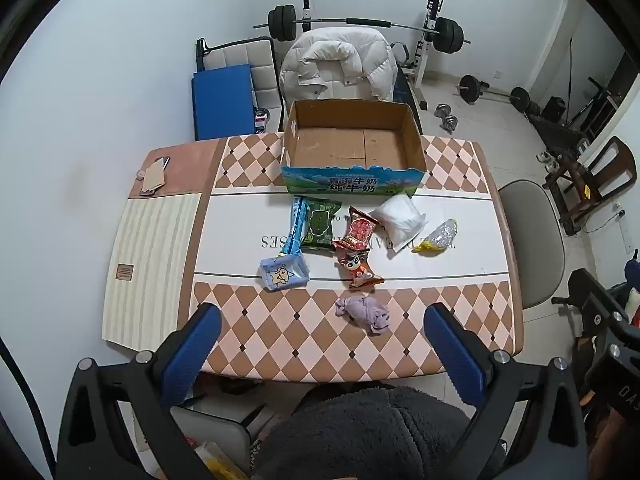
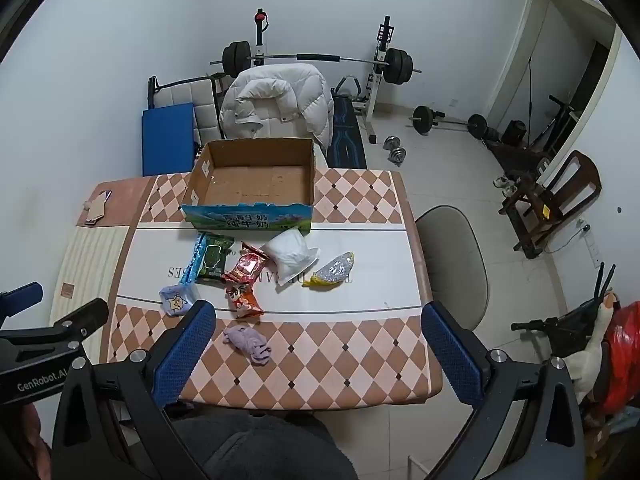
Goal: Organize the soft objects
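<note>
Both grippers [image 1: 322,340] [image 2: 318,344] gape (blue ribbed pads) above crumpled lilac cloth [image 1: 363,313].

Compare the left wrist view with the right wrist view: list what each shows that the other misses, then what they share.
Only the left wrist view shows the left gripper head-on, fingers wide apart, over the table's near edge.

Only the right wrist view shows the doorway, a red bag at far right, and the right gripper, also open.

Both show the table, the empty cardboard box, the purple cloth, the snack packets, the white bag and the barbell rack.
</note>
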Available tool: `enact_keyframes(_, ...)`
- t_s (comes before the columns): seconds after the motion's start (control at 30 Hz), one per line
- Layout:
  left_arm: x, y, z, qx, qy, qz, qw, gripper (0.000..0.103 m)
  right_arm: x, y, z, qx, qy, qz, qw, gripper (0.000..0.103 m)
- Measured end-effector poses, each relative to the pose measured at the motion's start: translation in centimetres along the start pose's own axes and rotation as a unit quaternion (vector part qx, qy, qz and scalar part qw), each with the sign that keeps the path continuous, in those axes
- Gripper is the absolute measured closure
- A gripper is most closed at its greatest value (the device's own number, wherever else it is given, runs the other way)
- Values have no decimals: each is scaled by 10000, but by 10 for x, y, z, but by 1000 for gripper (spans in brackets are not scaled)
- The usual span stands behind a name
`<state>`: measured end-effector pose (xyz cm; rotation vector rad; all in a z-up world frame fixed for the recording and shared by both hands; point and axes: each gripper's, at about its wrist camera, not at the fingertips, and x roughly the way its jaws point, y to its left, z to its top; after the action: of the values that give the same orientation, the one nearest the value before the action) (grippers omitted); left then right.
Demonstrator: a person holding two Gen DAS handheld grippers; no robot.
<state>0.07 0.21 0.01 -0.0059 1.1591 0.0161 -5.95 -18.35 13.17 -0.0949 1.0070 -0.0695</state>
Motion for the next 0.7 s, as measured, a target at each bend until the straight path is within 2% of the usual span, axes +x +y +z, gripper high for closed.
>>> enact_keyframes(0.03,-1,2,1,-3,-12,16,10000,0,-1,1,-1,-18,-12,-25,10000,0)
enact_keyframes(0.07,0,-5,0,65,-22,187,9998,0,-1,2,-2,-37,-18,-36,10000,0)
enact_keyframes(0.7,-12,-5,6,-4,-150,72,9999,0,-9,-4,6,59,-71,-30,10000,0)
